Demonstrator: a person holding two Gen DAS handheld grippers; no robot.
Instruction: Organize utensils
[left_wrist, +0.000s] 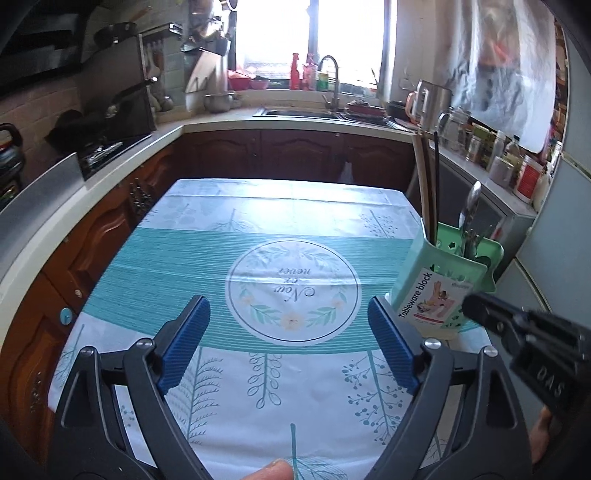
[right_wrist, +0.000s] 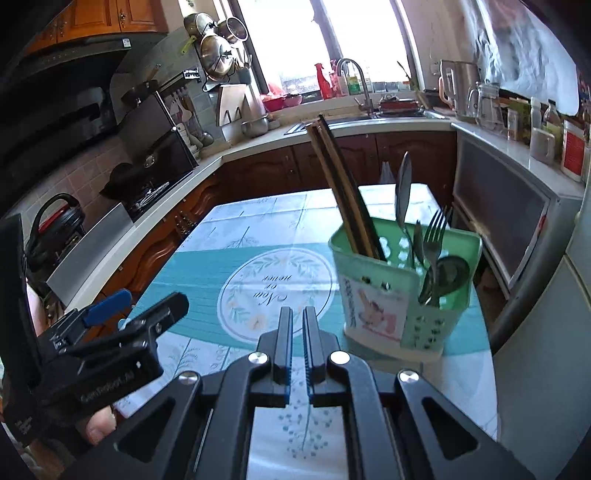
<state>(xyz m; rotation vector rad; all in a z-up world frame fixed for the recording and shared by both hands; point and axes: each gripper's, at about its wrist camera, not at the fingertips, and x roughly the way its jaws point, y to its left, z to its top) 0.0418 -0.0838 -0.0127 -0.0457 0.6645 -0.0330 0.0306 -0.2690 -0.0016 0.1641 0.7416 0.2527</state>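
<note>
honestly the spoon (right_wrist: 402, 195) and fork (right_wrist: 436, 230) in the holder (right_wrist: 373, 299) look hard, slick; grab mid-handle. left gripper (left_wrist: 288, 332) wide open and empty, right gripper (right_wrist: 297, 317) nearly closed, empty.

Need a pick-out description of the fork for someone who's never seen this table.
Find the table's teal-and-white printed tablecloth; at its right edge stands a mint-green perforated plastic utensil holder. In its lower front pocket, among steel spoons, the silver metal fork alone shows tines, pointing up.
</note>
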